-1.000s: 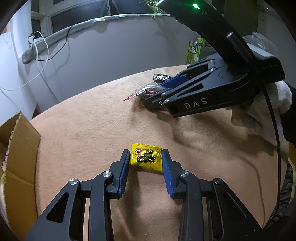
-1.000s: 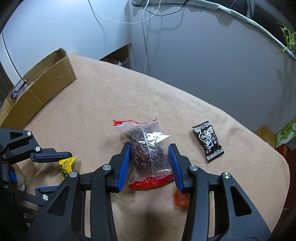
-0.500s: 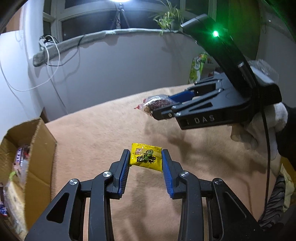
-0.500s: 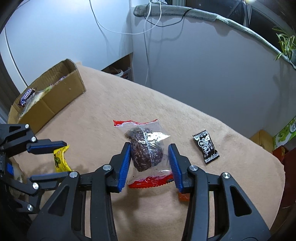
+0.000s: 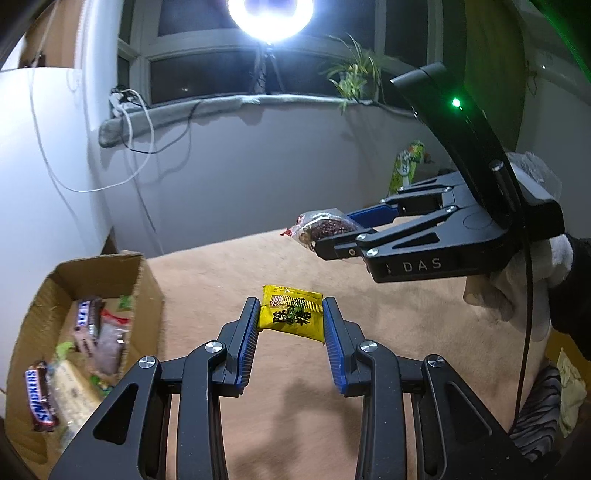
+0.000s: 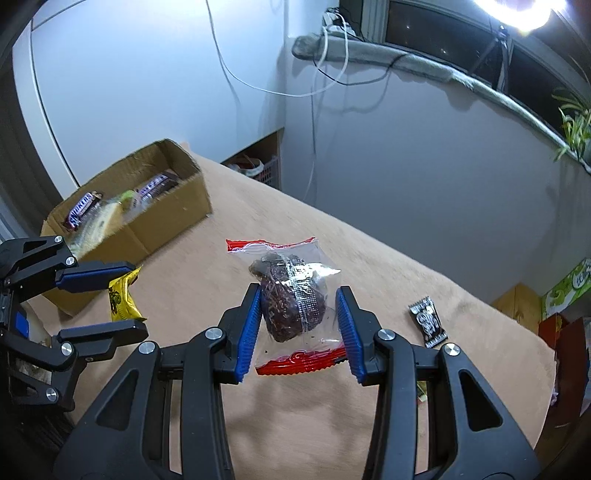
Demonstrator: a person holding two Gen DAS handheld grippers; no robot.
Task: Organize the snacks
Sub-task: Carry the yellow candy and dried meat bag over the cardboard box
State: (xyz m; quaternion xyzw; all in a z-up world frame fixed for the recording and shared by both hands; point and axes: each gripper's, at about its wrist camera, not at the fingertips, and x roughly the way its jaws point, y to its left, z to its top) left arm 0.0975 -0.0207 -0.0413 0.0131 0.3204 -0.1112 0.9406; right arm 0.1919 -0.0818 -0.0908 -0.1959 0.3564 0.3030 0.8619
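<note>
My left gripper (image 5: 291, 325) is shut on a yellow snack packet (image 5: 291, 316) and holds it in the air above the tan table (image 5: 280, 398). My right gripper (image 6: 300, 317) is shut on a clear red-edged bag of dark dried fruit (image 6: 291, 302), also lifted off the table. In the left wrist view the right gripper (image 5: 332, 236) is up and to the right with the bag (image 5: 321, 228). In the right wrist view the left gripper (image 6: 129, 295) is at the left with the yellow packet (image 6: 122, 299). An open cardboard box (image 5: 77, 347) (image 6: 147, 218) holds several snacks.
A small black snack packet (image 6: 428, 321) lies on the table at the right. A green carton (image 6: 565, 288) stands beyond the table's far right corner. A grey wall, cables and a window sill lie behind. A bright lamp (image 5: 269, 14) shines above.
Both grippers have risen off the table with their snacks. The views have tilted up and the cardboard box has come further into view at the left.
</note>
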